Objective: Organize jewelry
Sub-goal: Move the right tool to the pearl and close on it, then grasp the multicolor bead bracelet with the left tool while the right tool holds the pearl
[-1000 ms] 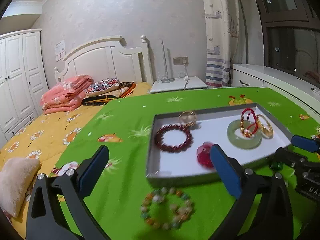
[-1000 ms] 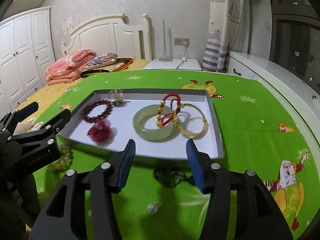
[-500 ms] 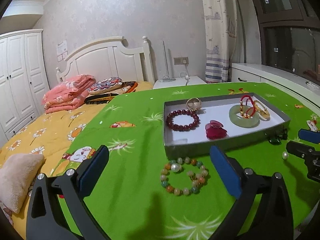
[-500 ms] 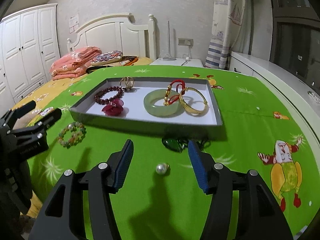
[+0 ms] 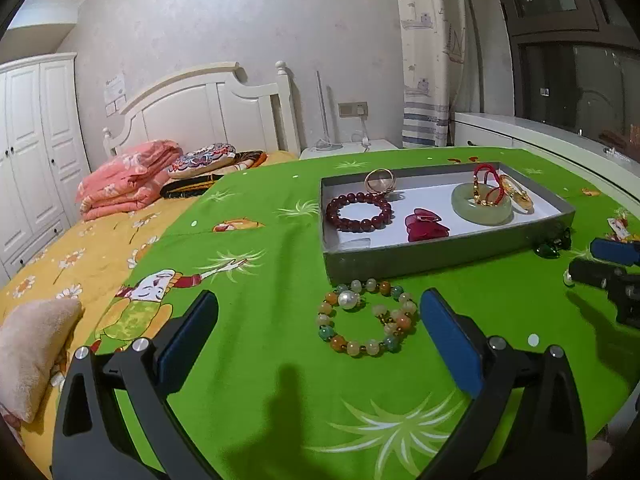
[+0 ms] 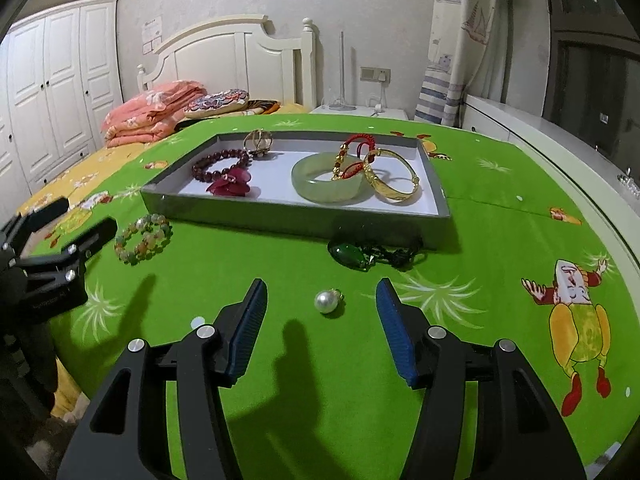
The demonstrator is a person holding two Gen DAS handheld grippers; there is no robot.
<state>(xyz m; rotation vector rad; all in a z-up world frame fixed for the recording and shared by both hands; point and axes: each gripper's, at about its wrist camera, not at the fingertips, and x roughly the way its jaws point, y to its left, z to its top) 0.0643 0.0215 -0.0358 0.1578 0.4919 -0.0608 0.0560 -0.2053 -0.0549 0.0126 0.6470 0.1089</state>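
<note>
While both tongs hang just above the bench w/ its bright green cartoon-print cloth (image 6: 500, 248), neither holds anything. The right tongs (image 6: 322, 308) stand wide, blue pads apart, & a lone white pearl pendant w/ a gold cap (image 6: 327, 301) lies on the cloth right between the tips, touching neither pad. Just beyond the right tongs, a dark green oval stone pendant on a black cord (image 6: 352, 255) sits beside the near wall of the shallow grey cardboard tray w/ white floor (image 6: 296, 220).

The left tongs (image 5: 318, 316) are wide too. The multicolour pastel bead bracelet w/ one big pearl (image 5: 366, 322) lies flat on the cloth just ahead of the tips, nearer the right pad, between the left tongs & the tray's near wall.

Inside the tray, from the right-wrist view: a dark red round-bead bracelet (image 6: 220, 164) at far left, a crimson petal-shaped hair clip (image 6: 230, 185) just in front of it, a thin gold ring-like hoop (image 6: 259, 140) leaning at the back wall. Centre-right, a pale green jade bangle (image 6: 326, 180) lies flat, w/ a red cord bracelet w/ gold beads (image 6: 352, 156) draped over its rim, & a yellow gold bangle (image 6: 394, 180) rests just right of the jade one, overlapping it.

Further left of the bench, a bed w/ yellow daisy sheet (image 5: 80, 248).
</note>
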